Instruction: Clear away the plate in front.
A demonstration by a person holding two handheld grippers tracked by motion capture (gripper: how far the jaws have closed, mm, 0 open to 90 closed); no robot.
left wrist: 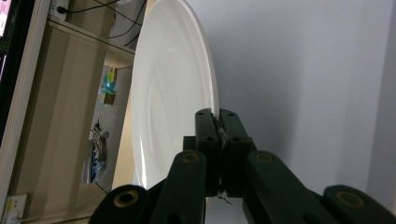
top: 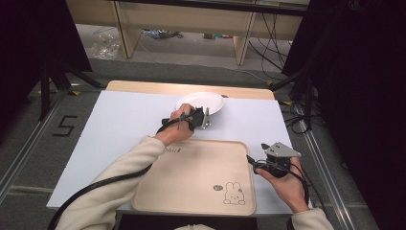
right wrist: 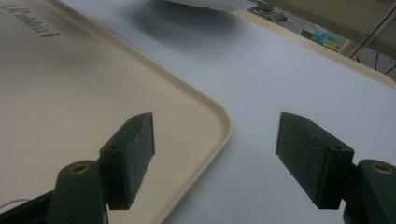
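- Left gripper (top: pixel 200 116): jaws clamped on the near rim of the plate (top: pixel 203 101), upper centre of the high view.
- Right gripper (top: pixel 265 160): jaws wide, empty, beside the tray's (top: pixel 191 177) right edge.
- Tray bare; the plate probably goes there, not yet moved.

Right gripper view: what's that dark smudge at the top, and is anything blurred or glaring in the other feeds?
Right gripper view: the smudge is the soft shadow under the round white plate on the pale blue table cover; the far background is out of focus. Left gripper view: the plate looks sharp with a mild sheen; shelves behind are blurred. High view: even light on the beige rabbit-print tray, dark surroundings.
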